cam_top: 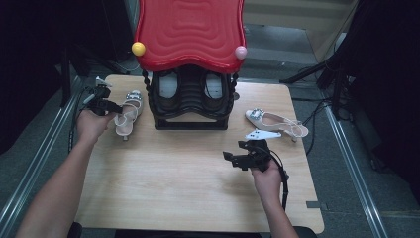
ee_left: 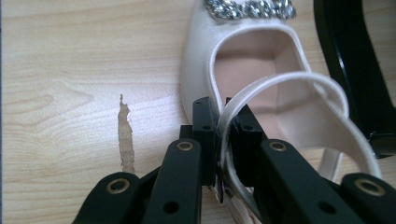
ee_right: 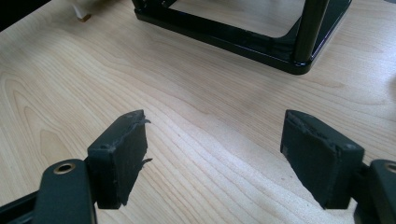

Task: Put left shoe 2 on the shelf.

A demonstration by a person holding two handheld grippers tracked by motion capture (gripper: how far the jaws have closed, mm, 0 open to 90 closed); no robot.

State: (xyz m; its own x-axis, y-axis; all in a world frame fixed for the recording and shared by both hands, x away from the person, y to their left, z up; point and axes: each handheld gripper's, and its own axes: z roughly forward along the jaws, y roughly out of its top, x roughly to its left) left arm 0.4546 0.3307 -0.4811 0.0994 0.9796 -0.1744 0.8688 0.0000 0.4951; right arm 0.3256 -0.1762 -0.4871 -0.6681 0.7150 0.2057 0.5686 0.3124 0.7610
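The left gripper is clamped on the strap of a white shoe lying at the desk's left edge, just beside the rack. The right gripper hovers with jaws apart over bare desk, well apart from that shoe.

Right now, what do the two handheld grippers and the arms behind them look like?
Both are black. The left gripper has angular linkage arms with brass-ringed pivot holes and flat black pads. The right gripper has thick, blocky black pads, the left one frayed at its edge, and a brass-ringed pivot. In the high view a black cable trails from it and a pale three-cornered plate sits on top. Both forearms are bare, no sleeves.
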